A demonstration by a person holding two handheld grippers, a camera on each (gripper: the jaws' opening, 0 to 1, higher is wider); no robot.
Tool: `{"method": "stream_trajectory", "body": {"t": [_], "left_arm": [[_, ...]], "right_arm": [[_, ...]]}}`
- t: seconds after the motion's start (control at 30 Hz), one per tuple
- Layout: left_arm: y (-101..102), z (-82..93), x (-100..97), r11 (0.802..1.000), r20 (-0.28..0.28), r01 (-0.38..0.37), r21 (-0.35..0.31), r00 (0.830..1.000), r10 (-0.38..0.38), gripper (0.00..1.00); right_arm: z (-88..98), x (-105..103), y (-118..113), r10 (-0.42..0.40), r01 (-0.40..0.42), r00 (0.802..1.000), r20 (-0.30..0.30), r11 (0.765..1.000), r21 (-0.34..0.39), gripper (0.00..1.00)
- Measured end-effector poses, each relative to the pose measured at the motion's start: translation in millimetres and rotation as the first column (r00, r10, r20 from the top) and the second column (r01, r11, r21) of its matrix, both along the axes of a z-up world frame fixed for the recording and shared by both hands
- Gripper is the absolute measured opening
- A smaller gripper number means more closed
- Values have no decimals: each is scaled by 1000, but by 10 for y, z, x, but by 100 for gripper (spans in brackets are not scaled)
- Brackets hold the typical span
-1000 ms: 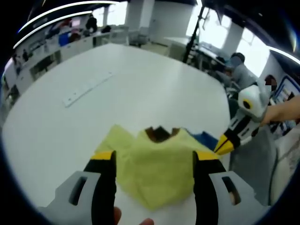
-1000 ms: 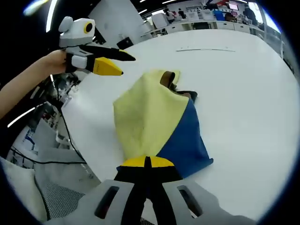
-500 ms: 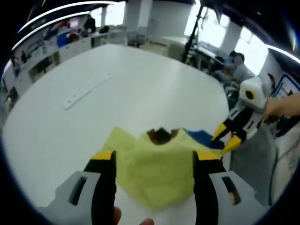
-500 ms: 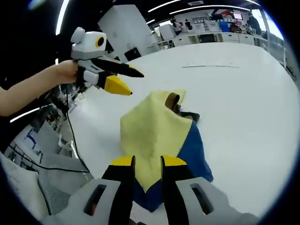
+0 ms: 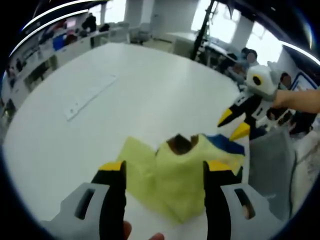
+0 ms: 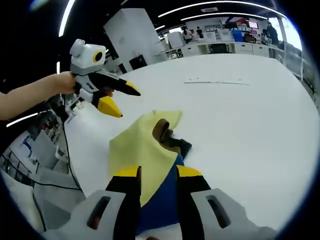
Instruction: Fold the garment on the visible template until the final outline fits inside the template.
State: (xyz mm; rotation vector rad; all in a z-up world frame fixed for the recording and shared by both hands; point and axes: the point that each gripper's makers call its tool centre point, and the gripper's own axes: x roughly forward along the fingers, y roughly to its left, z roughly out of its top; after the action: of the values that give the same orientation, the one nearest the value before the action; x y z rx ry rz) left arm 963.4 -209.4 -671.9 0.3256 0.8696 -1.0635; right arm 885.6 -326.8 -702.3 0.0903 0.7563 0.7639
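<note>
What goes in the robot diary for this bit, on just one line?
stage: mid-fold | garment: yellow and blue, bunched on white table | left gripper: open, above garment | right gripper: open, released garment | template: not discernible

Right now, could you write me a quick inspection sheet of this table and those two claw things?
Surface: large white round table, mostly bare.
Job's things: yellow and blue garment lying partly folded near the table edge, brown collar showing; no template outline can be made out.
Clutter: a thin white strip lying flat farther across the table.
Grippers: left claw open, jaws either side of the yellow cloth; right claw open, jaws over the garment's edge.
Cables: a dark cable hangs off the table side.
Surroundings: open office with desks, ceiling lights and seated people.
</note>
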Motion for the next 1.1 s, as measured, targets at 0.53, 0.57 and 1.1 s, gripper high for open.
{"method": "stream_trajectory", "body": {"t": [0.53,0.57,1.1], "left_arm": [[-295,-89,-159,958,-94,282,-48,954,-285,57],[-308,-107,-180,955,-105,291,-54,950,-295,57],[-454,-269,-160,957,-219,251,-144,935,-279,63]], "right_arm": [[-194,190,-46,13,-13,999,-42,1000,10,28],[-215,194,-60,13,-12,999,-49,1000,8,28],[-419,134,-118,36,-33,991,-131,999,27,28]]}}
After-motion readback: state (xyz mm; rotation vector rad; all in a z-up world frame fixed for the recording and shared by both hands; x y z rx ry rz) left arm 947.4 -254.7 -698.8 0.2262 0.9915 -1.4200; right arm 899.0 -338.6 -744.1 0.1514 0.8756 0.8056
